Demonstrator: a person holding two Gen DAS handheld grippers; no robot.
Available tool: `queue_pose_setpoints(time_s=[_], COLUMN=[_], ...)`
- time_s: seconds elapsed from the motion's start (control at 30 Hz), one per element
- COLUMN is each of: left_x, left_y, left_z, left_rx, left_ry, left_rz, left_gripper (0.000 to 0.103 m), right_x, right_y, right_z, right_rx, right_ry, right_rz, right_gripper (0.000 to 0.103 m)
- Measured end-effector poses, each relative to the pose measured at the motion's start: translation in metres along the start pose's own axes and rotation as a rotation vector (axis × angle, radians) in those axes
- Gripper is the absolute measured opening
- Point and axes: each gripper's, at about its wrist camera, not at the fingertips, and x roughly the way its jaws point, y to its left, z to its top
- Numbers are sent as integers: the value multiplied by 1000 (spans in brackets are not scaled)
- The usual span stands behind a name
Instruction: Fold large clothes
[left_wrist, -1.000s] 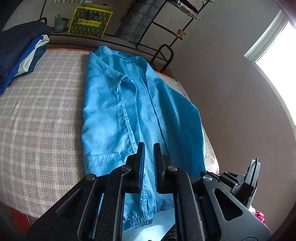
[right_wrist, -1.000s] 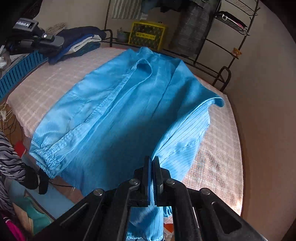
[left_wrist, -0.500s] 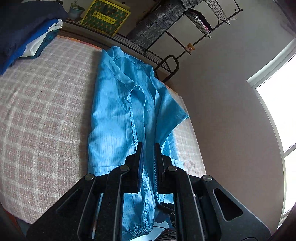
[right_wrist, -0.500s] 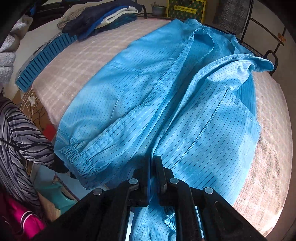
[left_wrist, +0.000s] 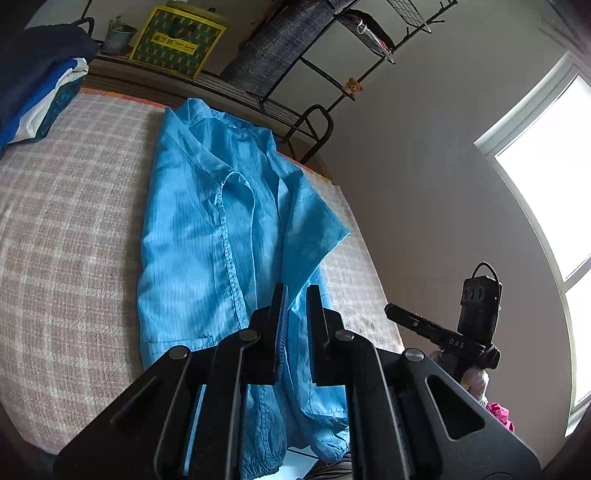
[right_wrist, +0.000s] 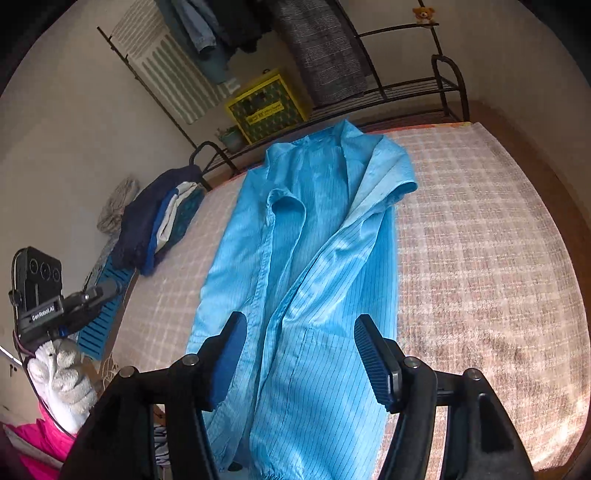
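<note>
Above the bed's near edge, the right hand-held gripper (right_wrist: 299, 354) gapes wide, holding nothing; the left hand-held gripper (left_wrist: 295, 314) is nearly closed, a narrow gap showing. Beneath both, the blue striped garment (right_wrist: 314, 258) lies lengthwise on the checked bed (right_wrist: 480, 240), sides folded inward.

Right claw (right_wrist: 300, 328) spread wide, left claw (left_wrist: 295, 295) with a narrow gap between fingers.

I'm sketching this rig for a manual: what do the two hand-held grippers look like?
Both are matte black with silver pivot screws. The right hand-held gripper has ribbed blue pads. The left hand-held gripper carries a black camera box lettered "GenRobot.AI", held in a white glove.
</note>
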Motion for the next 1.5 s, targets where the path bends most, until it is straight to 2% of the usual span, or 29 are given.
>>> queue_pose_setpoints(time_s=[0.1, 0.23, 0.37, 0.5, 0.53, 0.57, 0.6, 0.63, 0.67, 0.73, 0.83, 1.0, 1.27, 1.33, 1.4, 1.5], left_x=[11, 17, 15, 13, 11, 10, 8, 7, 6, 3, 0, -9, -24, -27, -30, -34], left_y=[-1, -4, -5, -5, -4, -4, -4, -4, -3, -1, 4, 15, 31, 33, 34, 39], left_z=[-3, -7, -6, -4, -3, -3, -2, -2, -2, -2, 0, 2, 7, 8, 9, 11], left_rx=[-3, 11, 21, 16, 18, 20, 23, 24, 23, 16, 10, -11, -38, -41, -33, -35], left_ry=[33, 52, 48, 49, 48, 45, 42, 40, 40, 41, 40, 33, 19, 17, 10, 2], left_rz=[32, 43, 43, 35, 33, 32, 32, 31, 28, 18, 11, 1, -1, -8, -3, 9], left_gripper=[7, 7, 7, 7, 7, 7, 7, 7, 7, 7, 7, 7, 7, 7, 7, 7], right_x=[9, 36, 77, 116, 123, 129, 136, 141, 142, 140, 141, 175, 264, 286, 294, 265], right_y=[-36, -79, -107, -111, -110, -109, -108, -104, -99, -82, -42, 21, 59, 64, 73, 84], right_z=[32, 69, 92, 109, 113, 117, 123, 127, 130, 137, 149, 163, 156, 151, 146, 147], right_rx=[114, 269, 389, 400, 391, 380, 368, 355, 342, 301, 185, 11, -79, -88, -98, -134], right_ry=[-71, -117, -117, -85, -73, -57, -37, -25, -22, -37, -33, 30, 146, 211, 262, 225], right_rz=[-12, 40, 57, 21, 12, -3, -26, -38, -45, -27, -19, -81, -145, -124, -123, -35], right_gripper=[71, 71, 70, 64, 60, 44, 24, 18, 7, 3, 2, 1, 1, 9, 27, 32])
